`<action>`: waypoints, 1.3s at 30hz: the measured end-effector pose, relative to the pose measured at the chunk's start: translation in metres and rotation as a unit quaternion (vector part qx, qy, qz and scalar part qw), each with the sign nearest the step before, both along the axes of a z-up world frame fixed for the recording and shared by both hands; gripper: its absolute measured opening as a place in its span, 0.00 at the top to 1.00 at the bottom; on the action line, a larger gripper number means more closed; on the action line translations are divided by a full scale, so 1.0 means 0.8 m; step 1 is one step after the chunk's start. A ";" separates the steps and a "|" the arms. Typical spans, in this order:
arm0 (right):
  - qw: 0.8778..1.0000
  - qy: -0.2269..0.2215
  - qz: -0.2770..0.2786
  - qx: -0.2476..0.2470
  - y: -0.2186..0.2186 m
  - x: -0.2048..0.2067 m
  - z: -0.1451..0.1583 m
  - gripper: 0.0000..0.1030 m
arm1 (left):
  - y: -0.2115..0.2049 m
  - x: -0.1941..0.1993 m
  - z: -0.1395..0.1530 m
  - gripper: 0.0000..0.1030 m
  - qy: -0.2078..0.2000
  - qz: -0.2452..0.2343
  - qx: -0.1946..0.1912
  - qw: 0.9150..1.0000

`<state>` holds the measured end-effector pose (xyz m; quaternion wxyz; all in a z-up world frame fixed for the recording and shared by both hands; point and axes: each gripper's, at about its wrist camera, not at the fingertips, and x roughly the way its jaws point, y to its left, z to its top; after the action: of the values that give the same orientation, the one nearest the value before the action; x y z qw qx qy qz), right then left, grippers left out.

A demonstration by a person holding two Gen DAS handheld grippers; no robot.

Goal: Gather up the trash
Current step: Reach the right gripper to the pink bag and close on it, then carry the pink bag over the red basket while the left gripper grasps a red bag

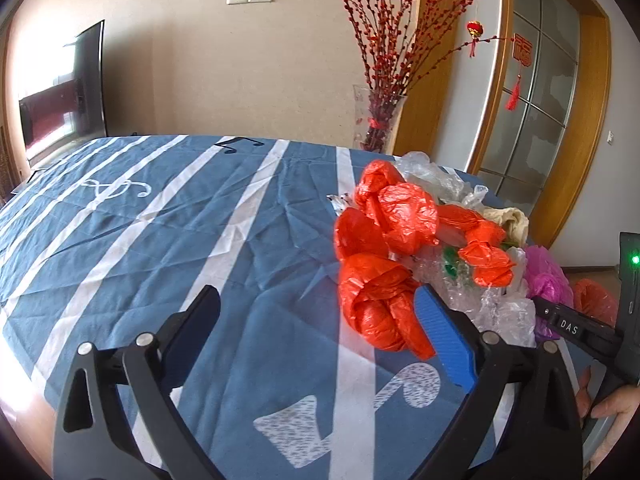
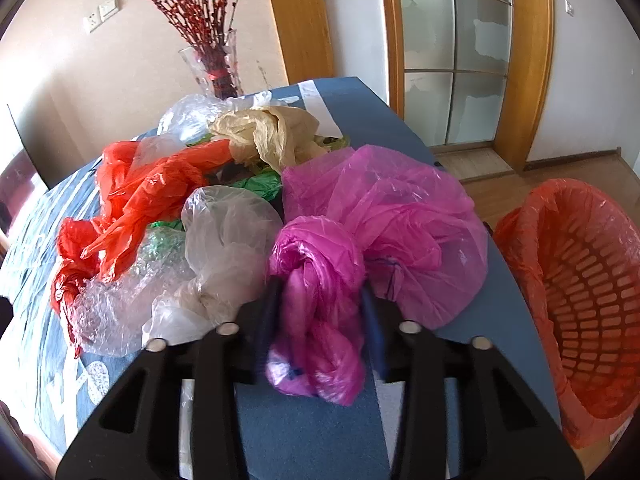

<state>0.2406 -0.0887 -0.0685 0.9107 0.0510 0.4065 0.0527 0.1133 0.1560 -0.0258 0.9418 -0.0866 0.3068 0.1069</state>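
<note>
Right hand-held gripper is clamped on the knotted magenta bag at table edge, bin at 3 o'clock. Left hand-held gripper gapes w/ nothing in it. Bags look light, slippery, squashy; I'd grab knots.

A lived-in home room: a television against the wall, a glass vase of red branches, a red lantern ornament, and wood-framed glass doors.
</note>
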 end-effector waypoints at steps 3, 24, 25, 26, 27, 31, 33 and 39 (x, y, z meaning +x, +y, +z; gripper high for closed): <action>1.000 -0.007 0.003 -0.003 -0.004 -0.005 0.003 0.72 | -0.003 0.004 0.000 0.11 0.002 -0.007 -0.005 1.000; 0.998 -0.042 -0.042 -0.017 -0.058 -0.035 0.022 0.75 | -0.015 0.077 -0.029 0.24 0.071 -0.031 -0.020 0.997; 0.998 -0.041 -0.042 -0.017 -0.059 -0.036 0.021 0.75 | -0.016 0.081 -0.033 0.24 0.078 -0.032 -0.022 0.996; 0.998 -0.039 -0.042 -0.016 -0.059 -0.036 0.019 0.75 | -0.016 0.084 -0.038 0.24 0.085 -0.033 -0.025 0.996; 0.998 -0.038 -0.044 -0.016 -0.059 -0.037 0.018 0.75 | -0.016 0.087 -0.043 0.24 0.093 -0.034 -0.032 0.995; 0.998 -0.034 -0.044 -0.015 -0.060 -0.037 0.015 0.75 | -0.020 0.091 -0.051 0.30 0.097 -0.046 -0.054 0.993; 0.998 -0.033 -0.044 -0.013 -0.060 -0.038 0.014 0.75 | -0.023 0.094 -0.053 0.38 0.097 -0.055 -0.064 0.992; 0.998 -0.034 -0.044 -0.012 -0.061 -0.044 0.016 0.75 | -0.029 0.091 -0.047 0.60 0.080 -0.076 -0.076 0.991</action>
<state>0.2054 -0.1374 -0.0556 0.9260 0.0564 0.3731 0.0099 0.1861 0.1326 -0.0634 0.9104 -0.1253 0.3939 0.0185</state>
